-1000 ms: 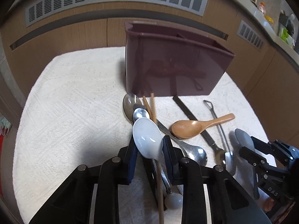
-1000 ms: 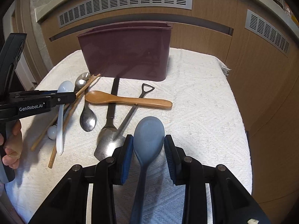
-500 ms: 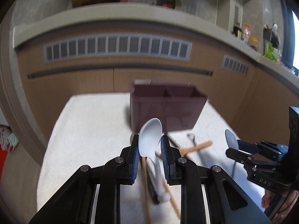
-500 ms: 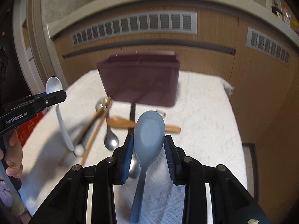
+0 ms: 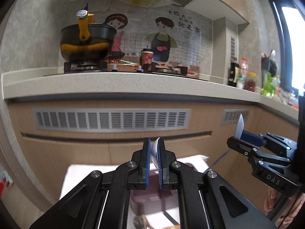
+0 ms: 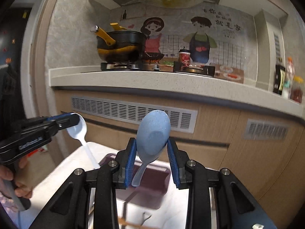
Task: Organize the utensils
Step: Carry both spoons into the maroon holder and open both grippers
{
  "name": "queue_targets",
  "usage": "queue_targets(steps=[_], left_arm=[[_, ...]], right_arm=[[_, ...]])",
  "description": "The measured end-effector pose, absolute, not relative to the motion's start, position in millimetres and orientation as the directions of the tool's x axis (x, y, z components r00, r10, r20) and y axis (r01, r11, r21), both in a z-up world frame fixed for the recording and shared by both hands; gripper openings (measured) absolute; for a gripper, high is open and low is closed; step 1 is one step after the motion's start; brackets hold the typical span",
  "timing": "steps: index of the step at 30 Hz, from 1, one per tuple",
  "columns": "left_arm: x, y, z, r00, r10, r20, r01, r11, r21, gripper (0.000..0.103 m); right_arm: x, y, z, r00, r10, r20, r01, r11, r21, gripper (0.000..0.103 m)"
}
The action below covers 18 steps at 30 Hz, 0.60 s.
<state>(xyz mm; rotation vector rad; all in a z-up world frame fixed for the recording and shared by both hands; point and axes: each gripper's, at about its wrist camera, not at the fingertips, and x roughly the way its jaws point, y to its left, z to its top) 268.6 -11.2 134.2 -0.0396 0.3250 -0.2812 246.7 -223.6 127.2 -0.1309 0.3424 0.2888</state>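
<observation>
Left wrist view: a kitchen, with a pale speckled counter running across, a black and yellow pot on the stove, a red cup beside it, a cartoon couple on the tiled wall behind, bottles and jars at the far right near a window. Below the counter, wood cabinet fronts with a long grey vent. Low in the picture, a white cloth-covered table with a dark purple bin on it, mostly hidden behind the fingers. Left gripper raised well above the table, aimed a little downward, clamped tight on a white spoon whose bowl stands edge-on between the blue pads. At right, the right gripper at about the same height, with the thin edge of a blue spoon sticking up from it.

Right wrist view: same counter, pot and wall picture, vent below. Right gripper lifted above the table, gripping the blue spoon at the sides of its bowl, bowl upright, handle hanging down toward the purple bin. At left, the left gripper held by a hand, pinching the white spoon, handle slanting down toward the bin. Blurred utensils on the cloth at the bottom edge, too unclear to name
</observation>
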Motion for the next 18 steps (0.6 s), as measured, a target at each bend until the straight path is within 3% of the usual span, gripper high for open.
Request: queue_targets(steps=[4, 11, 13, 15, 17, 18], left_arm=[[293.9, -19.2, 123.9, 0.907, -0.258, -0.333, 0.257, 0.965, -0.048, 0.007], [338.7, -33.8, 72.6, 0.842, -0.264, -0.470, 0.274, 0.960, -0.047, 0.009], [347.0, -35.9, 60.1, 0.818, -0.267, -0.509, 0.281, 0.958, -0.051, 0.014], [350.1, -37.4, 50.5, 0.798, -0.273, -0.538, 0.289, 0.956, -0.055, 0.035], [347.2, -38.0, 43.2, 0.797, -0.257, -0.547, 0.275, 0.960, -0.050, 0.045], [344.7, -36.8, 41.5, 0.799, -0.254, -0.545, 0.270, 0.961, -0.052, 0.046]], right_arm=[[275.3, -213.4, 117.7, 0.899, 0.211, -0.383, -0.278, 0.952, -0.127, 0.030], [316.7, -212.4, 67.8, 0.836, 0.198, -0.512, -0.291, 0.951, -0.106, 0.030], [323.6, -212.7, 56.5, 0.814, 0.207, -0.543, -0.305, 0.948, -0.095, 0.031], [328.3, -213.3, 46.2, 0.788, 0.228, -0.573, -0.328, 0.941, -0.077, 0.035], [329.7, -214.5, 40.2, 0.777, 0.238, -0.583, -0.336, 0.940, -0.065, 0.054], [328.4, -216.1, 39.2, 0.781, 0.236, -0.578, -0.333, 0.941, -0.064, 0.059]])
